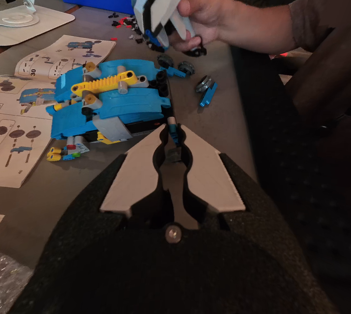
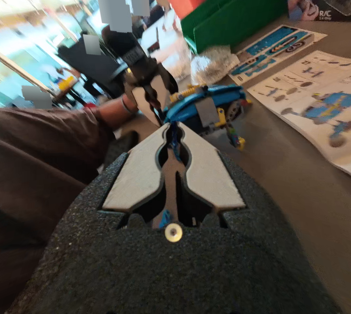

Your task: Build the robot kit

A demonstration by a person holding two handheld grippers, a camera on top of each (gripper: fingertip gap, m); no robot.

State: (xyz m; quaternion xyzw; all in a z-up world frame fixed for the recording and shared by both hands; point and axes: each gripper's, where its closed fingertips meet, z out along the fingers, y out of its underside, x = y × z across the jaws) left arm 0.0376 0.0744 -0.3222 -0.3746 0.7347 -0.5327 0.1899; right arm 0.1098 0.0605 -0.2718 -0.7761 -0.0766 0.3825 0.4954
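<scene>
- One booklet (image 1: 28,134) lies open at your far left.
- One blue model (image 1: 114,99) lies on the table (image 1: 218,143), rack side up. It looks part-built.
- Your left gripper (image 1: 171,128) is closed narrow on a blue pin (image 1: 173,134), just beside the model.
- Three grey hubs (image 1: 204,83) lie loose.
- Your right gripper (image 2: 171,124) pinches a blue strip (image 2: 175,143), possibly a beam; the view is blurred.

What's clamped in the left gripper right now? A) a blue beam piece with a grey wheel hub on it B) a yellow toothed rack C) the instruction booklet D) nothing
A: the left gripper is shut on a blue beam piece with grey hub, beside the blue and yellow model.
</scene>
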